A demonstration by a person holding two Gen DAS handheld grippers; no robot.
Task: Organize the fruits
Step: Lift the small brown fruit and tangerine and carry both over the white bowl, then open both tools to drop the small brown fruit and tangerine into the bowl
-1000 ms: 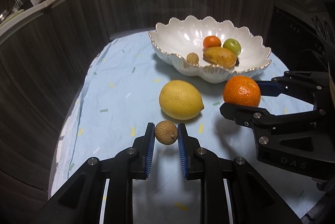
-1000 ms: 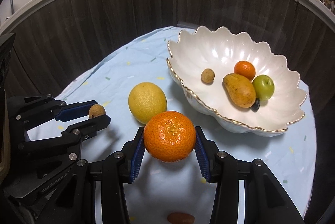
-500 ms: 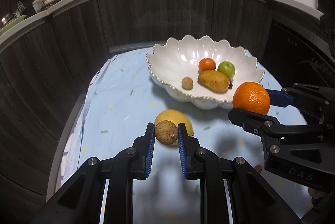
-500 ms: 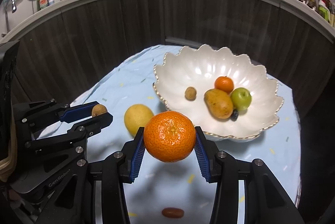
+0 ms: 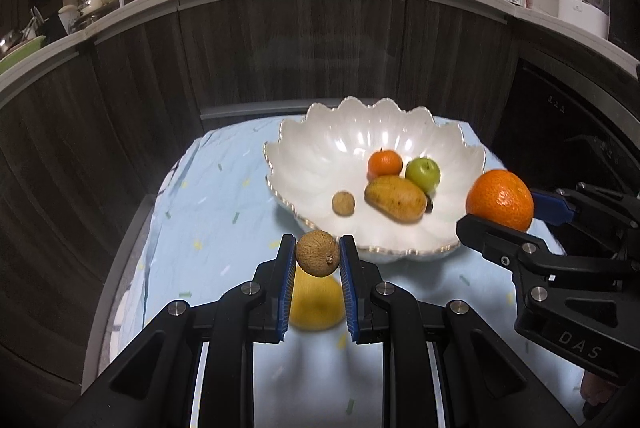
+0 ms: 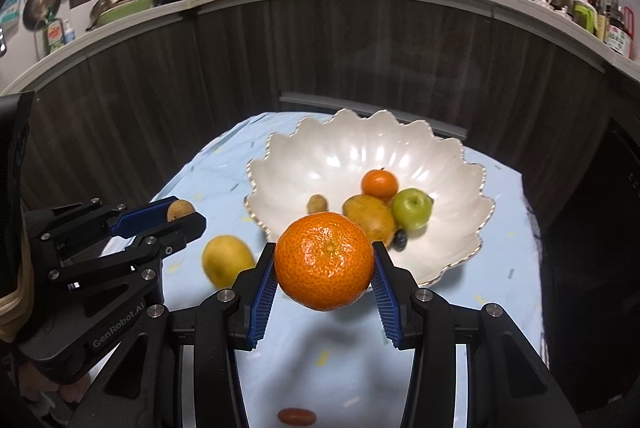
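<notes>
In the left wrist view, the left claw (image 5: 318, 260) is clamped on a small brown fruit (image 5: 318, 253) held in the air above the lemon (image 5: 316, 308) that lies on the pale blue cloth of the tabletop (image 5: 208, 228), just short of the near rim of the scalloped white bowl (image 5: 320, 164), which holds a small orange (image 5: 385, 163), a green apple (image 5: 422, 174), a mango (image 5: 395, 198) and another small brown fruit (image 5: 343, 203). In the right wrist view, the right claw (image 6: 325, 268) is clamped on a large orange (image 6: 325, 261) raised over the tabletop in front of the bowl's near rim, with the left claw and its brown fruit off to the left, the lemon lying between them, and a small reddish fruit (image 6: 297, 416) on the cloth at the bottom edge.
</notes>
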